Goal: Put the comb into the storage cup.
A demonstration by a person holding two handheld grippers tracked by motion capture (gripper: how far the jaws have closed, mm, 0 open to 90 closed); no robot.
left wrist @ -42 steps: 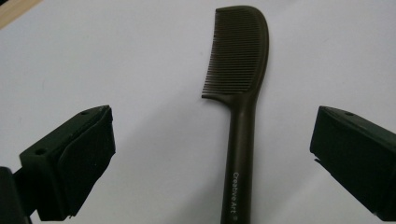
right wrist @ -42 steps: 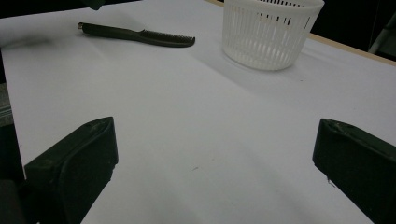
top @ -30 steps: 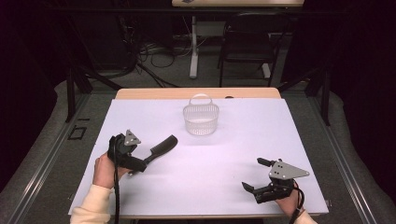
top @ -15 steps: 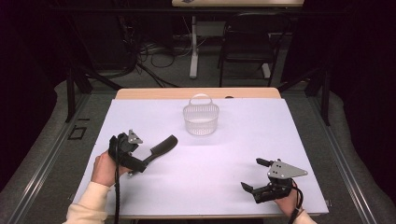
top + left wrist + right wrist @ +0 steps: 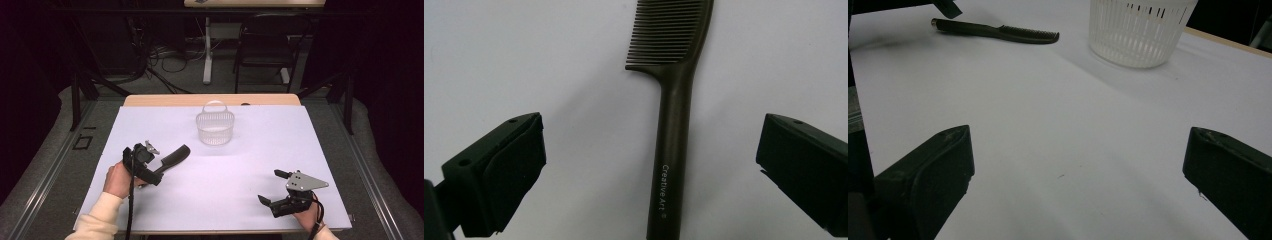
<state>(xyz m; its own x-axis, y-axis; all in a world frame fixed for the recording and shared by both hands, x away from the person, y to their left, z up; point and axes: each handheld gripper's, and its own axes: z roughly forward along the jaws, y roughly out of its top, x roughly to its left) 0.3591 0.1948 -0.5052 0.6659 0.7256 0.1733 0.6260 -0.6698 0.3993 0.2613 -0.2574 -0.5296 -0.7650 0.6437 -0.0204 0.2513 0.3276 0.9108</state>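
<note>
So far left of the white tabletop [image 5: 240,185] you've got the left hand-held gripper [image 5: 150,167], jaws spread wide w/ nothing pinched yet. In the left gripper view the long dark-brown plastic comb [image 5: 672,125] lies flat on the sheet w/ its handle running up between the two jaws, a bit nearer the right one, teeth end pointing away from the camera, and neither pad looks to be touching it. From the high view the comb [image 5: 172,156] sits on the left-middle part of the tabletop, toothed end angled toward the small translucent white plastic basket w/ slotted walls and a loop handle [image 5: 215,127], which stands near the back centre, apart from the comb. Further right, near the front edge, the right hand-held gripper [image 5: 272,187] rests low over bare tabletop, also wide open and holding nothing; its own view looks across at the comb and basket. Imo the step in hand is the pre-grasp on the comb handle. Next move prob calls for dropping the left jaws a touch, centring on the handle, and closing squarely so the thin handle doesn't skid or roll out, then a lift, presumably toward the basket.
</note>
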